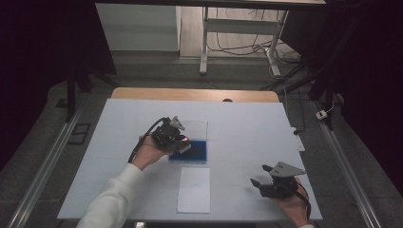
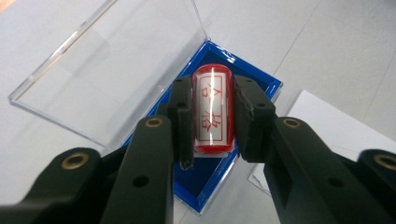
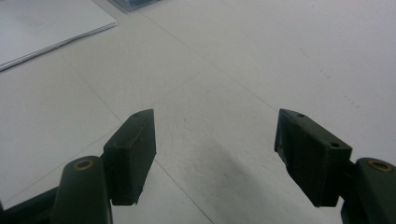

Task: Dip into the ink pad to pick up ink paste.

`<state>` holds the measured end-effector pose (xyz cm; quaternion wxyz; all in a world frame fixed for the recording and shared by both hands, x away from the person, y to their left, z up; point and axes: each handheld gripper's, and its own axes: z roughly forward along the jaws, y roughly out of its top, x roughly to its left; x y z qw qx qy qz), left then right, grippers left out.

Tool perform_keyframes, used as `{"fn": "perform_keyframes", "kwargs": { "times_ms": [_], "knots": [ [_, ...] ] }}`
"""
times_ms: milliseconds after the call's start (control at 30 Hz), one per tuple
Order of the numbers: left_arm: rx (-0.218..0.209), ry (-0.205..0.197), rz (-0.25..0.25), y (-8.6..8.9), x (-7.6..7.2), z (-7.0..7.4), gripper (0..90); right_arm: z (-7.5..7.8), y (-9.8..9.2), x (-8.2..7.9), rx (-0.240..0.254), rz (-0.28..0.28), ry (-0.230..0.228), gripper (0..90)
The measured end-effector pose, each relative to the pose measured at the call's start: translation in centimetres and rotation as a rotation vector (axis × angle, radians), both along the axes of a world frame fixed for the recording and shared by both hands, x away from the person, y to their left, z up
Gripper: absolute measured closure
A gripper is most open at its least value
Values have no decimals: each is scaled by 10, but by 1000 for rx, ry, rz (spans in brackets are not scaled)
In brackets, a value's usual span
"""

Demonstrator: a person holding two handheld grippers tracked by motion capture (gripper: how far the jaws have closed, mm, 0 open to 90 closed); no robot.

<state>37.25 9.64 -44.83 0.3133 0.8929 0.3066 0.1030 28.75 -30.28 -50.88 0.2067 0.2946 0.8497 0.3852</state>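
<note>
A red stamp (image 2: 213, 109) with red characters on its white face sits between the pads of my left gripper (image 2: 213, 121), which is shut on it just above the blue box (image 2: 219, 182). The box's clear lid (image 2: 112, 65) lies swung open flat on the table beyond it. In the high view the left gripper (image 1: 183, 144) hovers over the blue box (image 1: 197, 153) near the table's middle. My right gripper (image 1: 263, 175) rests at the front right with its jaws wide apart, and in its own view the right gripper (image 3: 215, 140) holds nothing.
A white sheet of paper (image 1: 194, 189) lies in front of the box, also seen as the paper (image 3: 42, 23) at the top left of the right gripper view. The white table top (image 1: 247, 128) ends at a wooden edge (image 1: 195, 94) at the back.
</note>
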Motion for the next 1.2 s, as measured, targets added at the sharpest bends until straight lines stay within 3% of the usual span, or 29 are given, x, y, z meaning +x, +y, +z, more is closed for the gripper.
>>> {"fn": "perform_keyframes", "kwargs": {
  "times_ms": [733,933,1200],
  "knots": [
    [84,49,-5,-18,12,-25,703,-2,-4,1,0,-1,7,291],
    [58,60,2,-15,13,-27,704,-3,-4,1,0,-3,9,290],
    [89,59,4,-19,12,-29,707,-2,-2,1,-3,1,12,291]
  ]
}}
